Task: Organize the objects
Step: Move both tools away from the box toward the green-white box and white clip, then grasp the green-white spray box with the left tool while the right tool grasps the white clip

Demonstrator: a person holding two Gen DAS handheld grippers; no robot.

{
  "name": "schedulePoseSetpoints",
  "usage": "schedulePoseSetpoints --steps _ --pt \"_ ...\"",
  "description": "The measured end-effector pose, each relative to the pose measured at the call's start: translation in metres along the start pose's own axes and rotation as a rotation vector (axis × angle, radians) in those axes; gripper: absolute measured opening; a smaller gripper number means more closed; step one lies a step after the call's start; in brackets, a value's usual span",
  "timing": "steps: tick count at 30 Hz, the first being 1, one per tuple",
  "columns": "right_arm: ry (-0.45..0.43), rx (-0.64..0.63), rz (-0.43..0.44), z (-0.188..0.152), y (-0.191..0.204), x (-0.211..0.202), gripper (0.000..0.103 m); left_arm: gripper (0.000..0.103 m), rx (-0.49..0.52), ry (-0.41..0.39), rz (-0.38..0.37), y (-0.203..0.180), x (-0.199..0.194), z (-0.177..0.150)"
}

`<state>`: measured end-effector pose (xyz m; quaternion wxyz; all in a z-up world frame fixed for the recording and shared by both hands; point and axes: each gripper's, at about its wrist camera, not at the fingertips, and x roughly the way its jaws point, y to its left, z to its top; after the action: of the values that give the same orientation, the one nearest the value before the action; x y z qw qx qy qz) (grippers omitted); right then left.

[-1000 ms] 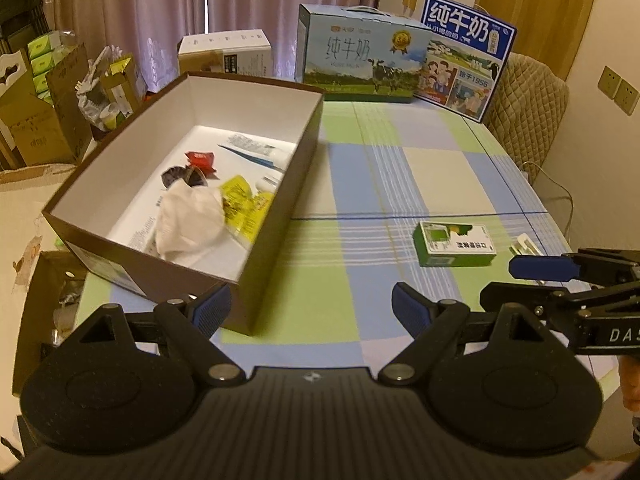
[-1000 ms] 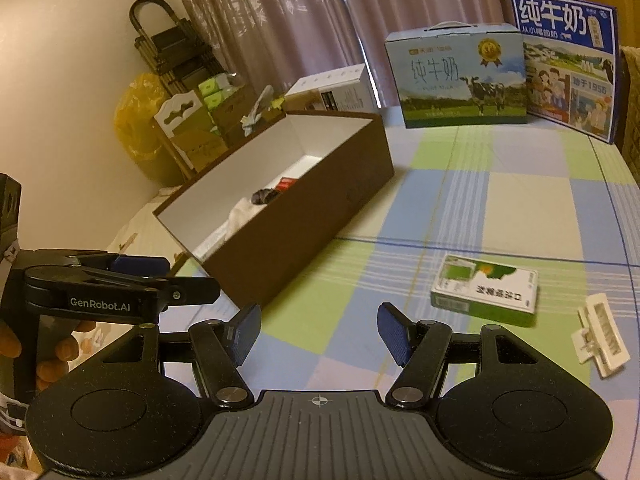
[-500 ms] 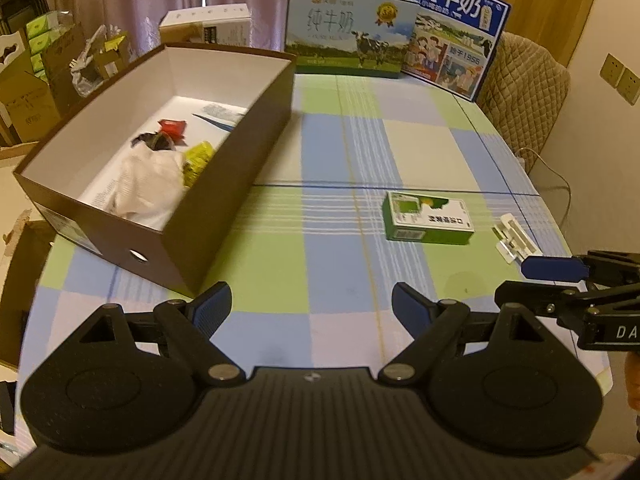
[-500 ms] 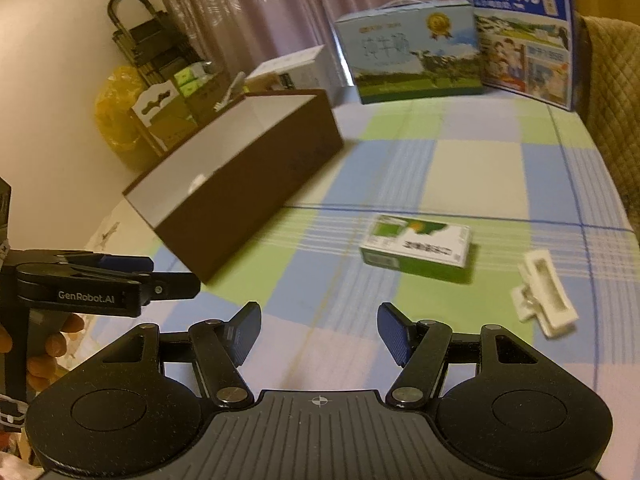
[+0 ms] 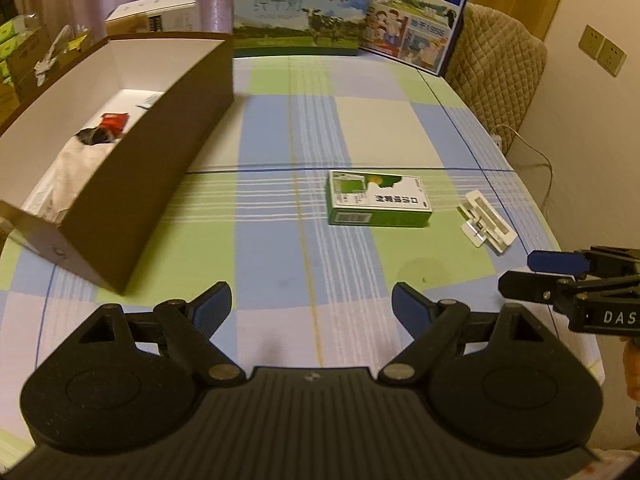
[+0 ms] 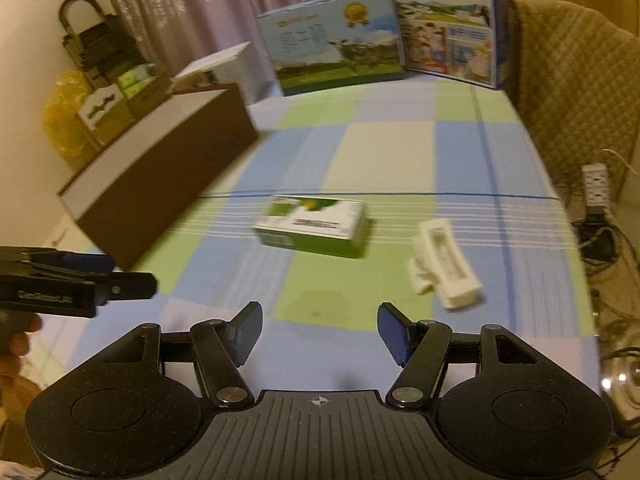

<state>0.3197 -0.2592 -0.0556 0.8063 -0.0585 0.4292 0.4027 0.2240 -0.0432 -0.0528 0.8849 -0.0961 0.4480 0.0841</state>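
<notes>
Right tongs [image 6: 319, 334]: jaws spread wide, nothing between the blue pads, held above the near edge of the checked worktop [image 6: 384, 148]. On the worktop: 1 green-and-white carton [image 6: 314, 226] lying flat ahead of the tongs; 1 white plastic clip [image 6: 446, 266] near it to the right, apart from it; 1 brown open box [image 6: 160, 168] at left, contents hidden by its wall; 2 milk cartons [image 6: 336, 44] standing at the far edge. Left tongs [image 6: 104, 276] enter from the left edge, seen side-on, jaw spacing unclear.
</notes>
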Motion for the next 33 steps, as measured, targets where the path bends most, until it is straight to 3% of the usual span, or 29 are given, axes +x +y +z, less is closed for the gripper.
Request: schedulePoseSetpoints --steps 12,27,29,31,33 --pt "-0.024 -0.087 -0.195 0.006 -0.041 0.029 0.062 0.085 0.085 0.012 -0.021 -0.019 0.048 0.015" --pt "0.029 -0.142 -0.223 0.020 -0.061 0.085 0.061 0.086 0.254 0.040 -0.045 -0.040 0.106 0.044" --pt "0.035 -0.150 -0.226 0.021 -0.062 0.090 0.057 0.086 0.278 0.045 -0.043 -0.041 0.113 0.048" --pt "0.048 -0.159 -0.226 0.023 -0.063 0.094 0.040 0.086 0.297 0.050 -0.044 -0.042 0.120 0.051" --pt "0.049 -0.164 -0.226 0.024 -0.064 0.095 0.039 0.086 0.319 0.052 -0.042 -0.044 0.125 0.055"
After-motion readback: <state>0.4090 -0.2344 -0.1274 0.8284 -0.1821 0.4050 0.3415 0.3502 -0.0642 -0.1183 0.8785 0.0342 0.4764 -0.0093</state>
